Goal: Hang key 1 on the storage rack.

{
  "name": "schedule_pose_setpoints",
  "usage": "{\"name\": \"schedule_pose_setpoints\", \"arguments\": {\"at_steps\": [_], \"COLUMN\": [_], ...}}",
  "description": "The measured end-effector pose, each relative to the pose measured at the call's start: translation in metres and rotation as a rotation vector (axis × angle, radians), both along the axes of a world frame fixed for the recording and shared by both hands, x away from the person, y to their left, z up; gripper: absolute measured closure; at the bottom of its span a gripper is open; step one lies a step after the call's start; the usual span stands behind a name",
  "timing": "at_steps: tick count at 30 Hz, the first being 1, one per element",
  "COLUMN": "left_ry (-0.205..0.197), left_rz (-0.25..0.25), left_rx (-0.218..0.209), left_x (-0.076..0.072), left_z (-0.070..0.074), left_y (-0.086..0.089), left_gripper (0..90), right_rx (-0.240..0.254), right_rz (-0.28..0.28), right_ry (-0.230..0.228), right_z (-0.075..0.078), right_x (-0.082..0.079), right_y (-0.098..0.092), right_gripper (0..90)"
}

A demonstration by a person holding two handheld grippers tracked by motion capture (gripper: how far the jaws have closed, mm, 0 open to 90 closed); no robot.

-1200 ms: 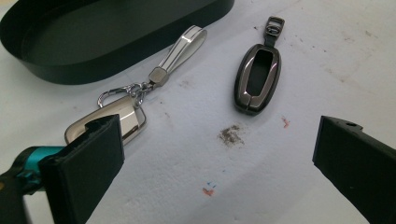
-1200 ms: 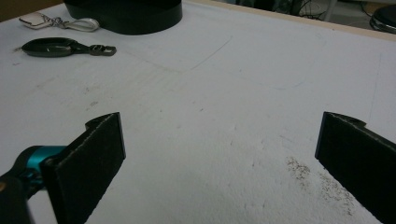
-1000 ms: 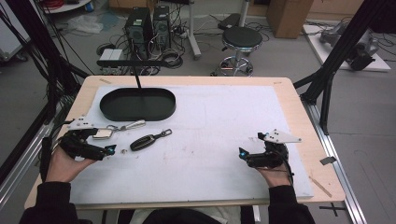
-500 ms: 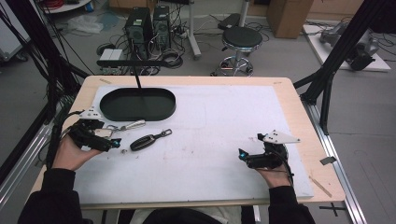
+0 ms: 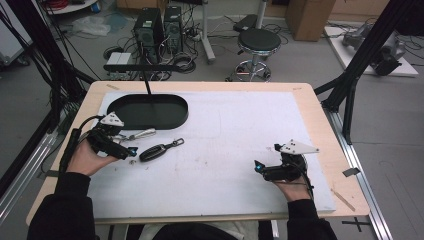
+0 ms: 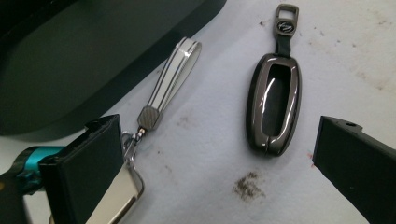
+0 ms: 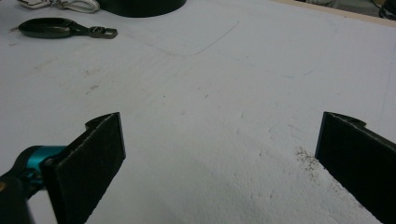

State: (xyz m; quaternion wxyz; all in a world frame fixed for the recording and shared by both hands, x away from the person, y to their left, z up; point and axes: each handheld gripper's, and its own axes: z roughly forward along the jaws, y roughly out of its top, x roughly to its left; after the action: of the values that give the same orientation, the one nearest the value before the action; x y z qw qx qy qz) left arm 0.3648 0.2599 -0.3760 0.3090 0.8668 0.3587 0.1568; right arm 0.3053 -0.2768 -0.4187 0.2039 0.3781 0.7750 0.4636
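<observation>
A dark glossy key fob (image 5: 157, 150) with a short strap and metal clasp lies on the white mat. In the left gripper view the key fob (image 6: 274, 105) lies flat between my open jaws, nearer the right one. A silver-and-grey strap keychain (image 6: 170, 79) lies beside it, clipped to a shiny metal piece (image 6: 119, 198) partly hidden behind the left jaw. My left gripper (image 5: 131, 150) hovers open just left of the fob, holding nothing. At the near right, my right gripper (image 5: 257, 166) is open over bare mat, and the right gripper (image 7: 219, 121) grips nothing.
A black oval tray (image 5: 170, 120) with a thin post rising from it sits at the back left, close behind the keys. The white mat (image 5: 225, 135) covers most of the wooden table (image 5: 320, 125). A stool and computer cases stand on the floor beyond.
My left gripper has moved forward and slightly right, closing in on the keychain and the key fob. The right gripper has stayed put.
</observation>
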Motion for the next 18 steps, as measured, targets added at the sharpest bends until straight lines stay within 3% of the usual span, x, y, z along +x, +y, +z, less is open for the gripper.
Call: {"name": "schedule_pose_setpoints", "arguments": {"at_steps": [9, 15, 18], "left_ry": [0.051, 0.092, 0.142], "left_rz": [-0.055, -0.057, -0.054], "left_rx": [0.014, 0.034, 0.039], "left_x": [0.021, 0.036, 0.047], "left_z": [-0.001, -0.013, -0.024], "left_y": [-0.007, -0.008, -0.003], "left_gripper": [2.5, 2.5, 5.9], "right_rx": [-0.018, -0.021, -0.027], "right_rz": [-0.019, -0.024, -0.022], "right_ry": [0.006, 0.013, 0.013], "right_z": [-0.001, -0.001, -0.001], "right_x": [0.0, 0.0, -0.001], "right_y": [-0.002, -0.001, -0.001], "right_gripper": [0.7, 0.8, 0.8]}}
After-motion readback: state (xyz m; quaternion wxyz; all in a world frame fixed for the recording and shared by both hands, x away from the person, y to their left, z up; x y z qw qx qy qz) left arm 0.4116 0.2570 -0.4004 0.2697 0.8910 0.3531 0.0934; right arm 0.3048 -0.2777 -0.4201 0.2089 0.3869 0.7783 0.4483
